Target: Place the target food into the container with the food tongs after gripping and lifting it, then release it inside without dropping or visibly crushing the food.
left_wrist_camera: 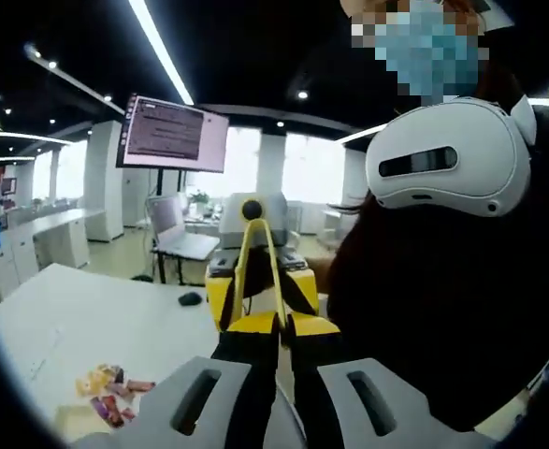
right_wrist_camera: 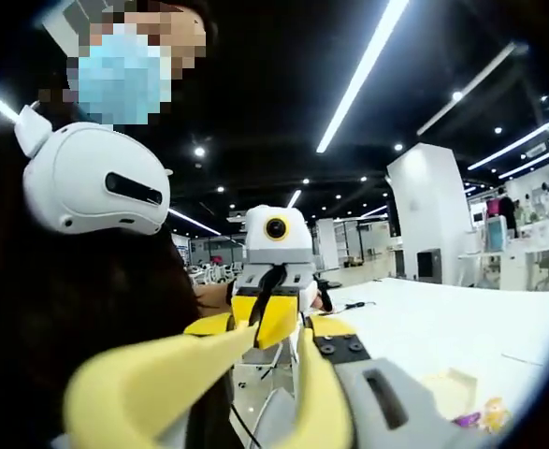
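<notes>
The yellow food tongs [right_wrist_camera: 152,379] rise from the bottom of the right gripper view, and my right gripper [right_wrist_camera: 272,327] is shut on their two arms. In the left gripper view the same tongs [left_wrist_camera: 246,267] appear as a thin yellow V below the right gripper [left_wrist_camera: 252,234], which faces me. My left gripper [left_wrist_camera: 283,325] has its yellow tips almost touching, with nothing visible between them. It also shows across from me in the right gripper view as the left gripper [right_wrist_camera: 274,271]. Colourful wrapped food pieces [left_wrist_camera: 110,388] lie on the white table [left_wrist_camera: 115,318]. A pale container [right_wrist_camera: 450,385] sits beside more food pieces [right_wrist_camera: 484,414].
A person in a face mask with a white headset [left_wrist_camera: 447,154] stands close behind both grippers. A monitor on a stand [left_wrist_camera: 171,131], a laptop [left_wrist_camera: 176,229] and a mouse [left_wrist_camera: 190,299] are at the table's far side. The white table [right_wrist_camera: 442,323] stretches to the right.
</notes>
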Motion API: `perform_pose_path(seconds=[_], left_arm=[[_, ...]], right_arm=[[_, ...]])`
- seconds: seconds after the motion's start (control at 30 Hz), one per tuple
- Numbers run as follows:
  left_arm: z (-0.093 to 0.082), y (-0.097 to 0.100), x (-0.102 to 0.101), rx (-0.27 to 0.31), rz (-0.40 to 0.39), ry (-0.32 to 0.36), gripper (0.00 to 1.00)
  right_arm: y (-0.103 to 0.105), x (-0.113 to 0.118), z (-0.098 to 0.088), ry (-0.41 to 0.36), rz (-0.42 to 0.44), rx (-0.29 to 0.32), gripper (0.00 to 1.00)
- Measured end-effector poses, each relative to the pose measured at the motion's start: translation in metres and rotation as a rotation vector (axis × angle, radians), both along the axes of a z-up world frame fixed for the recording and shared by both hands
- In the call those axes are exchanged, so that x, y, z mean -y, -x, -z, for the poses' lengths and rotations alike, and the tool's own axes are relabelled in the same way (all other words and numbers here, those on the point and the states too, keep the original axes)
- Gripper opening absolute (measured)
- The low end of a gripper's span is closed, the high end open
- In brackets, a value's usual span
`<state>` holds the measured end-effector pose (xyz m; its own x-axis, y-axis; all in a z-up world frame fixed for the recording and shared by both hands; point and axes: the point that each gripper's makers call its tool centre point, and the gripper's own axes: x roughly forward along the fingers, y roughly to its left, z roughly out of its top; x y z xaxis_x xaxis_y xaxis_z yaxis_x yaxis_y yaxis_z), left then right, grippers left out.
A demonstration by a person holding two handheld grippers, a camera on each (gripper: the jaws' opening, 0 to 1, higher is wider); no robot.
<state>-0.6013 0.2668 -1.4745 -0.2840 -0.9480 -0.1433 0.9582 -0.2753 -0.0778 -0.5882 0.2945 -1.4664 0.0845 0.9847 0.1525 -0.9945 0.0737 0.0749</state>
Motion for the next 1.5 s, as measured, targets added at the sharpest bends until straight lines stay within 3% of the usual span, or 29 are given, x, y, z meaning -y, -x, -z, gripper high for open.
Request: perform_pose_path(seconds=[0.17,0.97,1.1,1.5], left_arm=[[-0.009,0.002,0.002,0.013,0.01,0.042,0.01],[-0.005,-0.001,0.001,0.015,-0.066,0.047,0.01],[-0.014,-0.001,0.0,-0.008,-0.073,0.122,0.01],[-0.021,-0.003,-0.001,0.033,-0.103,0.175,0.02]], right_arm=[[0.002,0.004,-0.008,-0.058,-0.028,-0.039,0.27],[0.003,0.003,-0.004,-0.06,-0.038,-0.04,0.24],[0.003,0.005,-0.01,-0.101,-0.046,-0.068,0.25],[0.001,0.006,-0.017,-0.14,-0.049,-0.074,0.24]])
